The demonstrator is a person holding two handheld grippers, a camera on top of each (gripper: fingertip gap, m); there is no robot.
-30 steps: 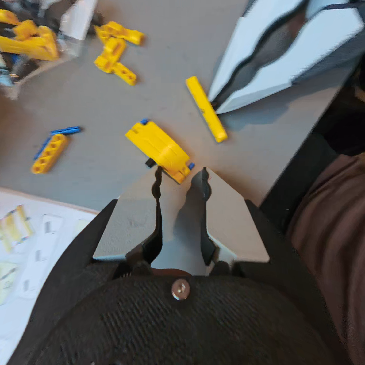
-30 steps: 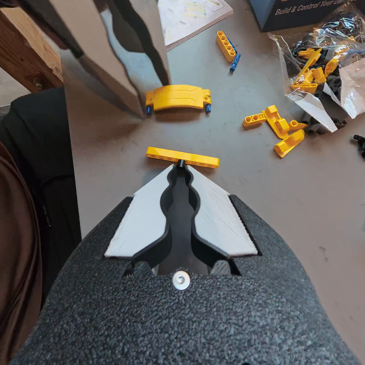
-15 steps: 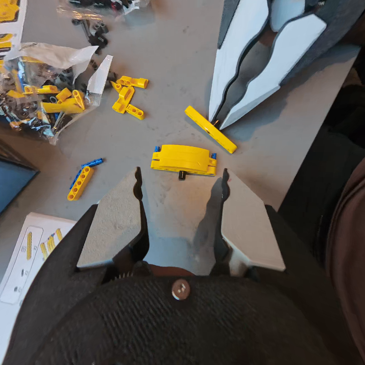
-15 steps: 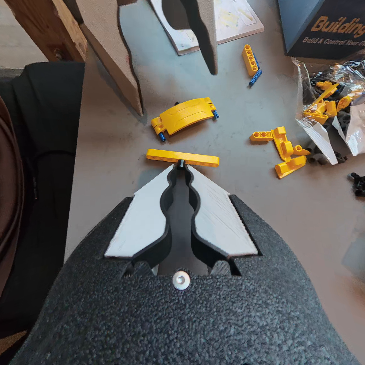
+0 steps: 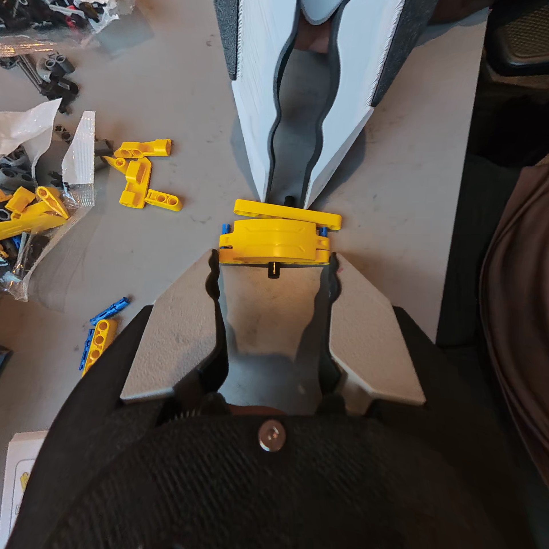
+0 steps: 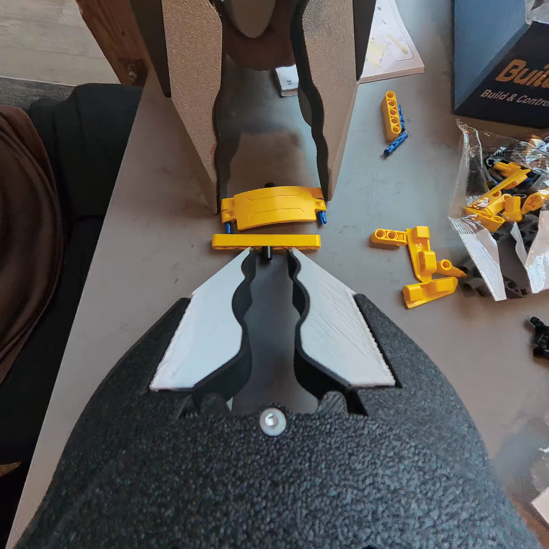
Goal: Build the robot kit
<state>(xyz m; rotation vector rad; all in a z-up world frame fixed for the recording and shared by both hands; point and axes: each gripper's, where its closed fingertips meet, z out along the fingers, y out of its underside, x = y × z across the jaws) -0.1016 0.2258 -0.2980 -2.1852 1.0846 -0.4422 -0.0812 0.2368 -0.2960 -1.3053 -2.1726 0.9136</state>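
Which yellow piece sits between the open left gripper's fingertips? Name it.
The curved yellow panel with blue pins at its ends sits between the left gripper's fingertips. The flat yellow beam lies beyond it, at the right gripper; the small yellow connectors lie apart.

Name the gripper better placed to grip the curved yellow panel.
Left. The left gripper is open, tips flanking the curved yellow panel; the right gripper sits behind the flat yellow beam.

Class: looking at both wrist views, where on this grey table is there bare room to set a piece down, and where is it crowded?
Bare: the table right of the right claw, below the loose yellow pieces. Crowded: around the torn parts bag, and between the claws, where the curved yellow panel and flat yellow beam sit.
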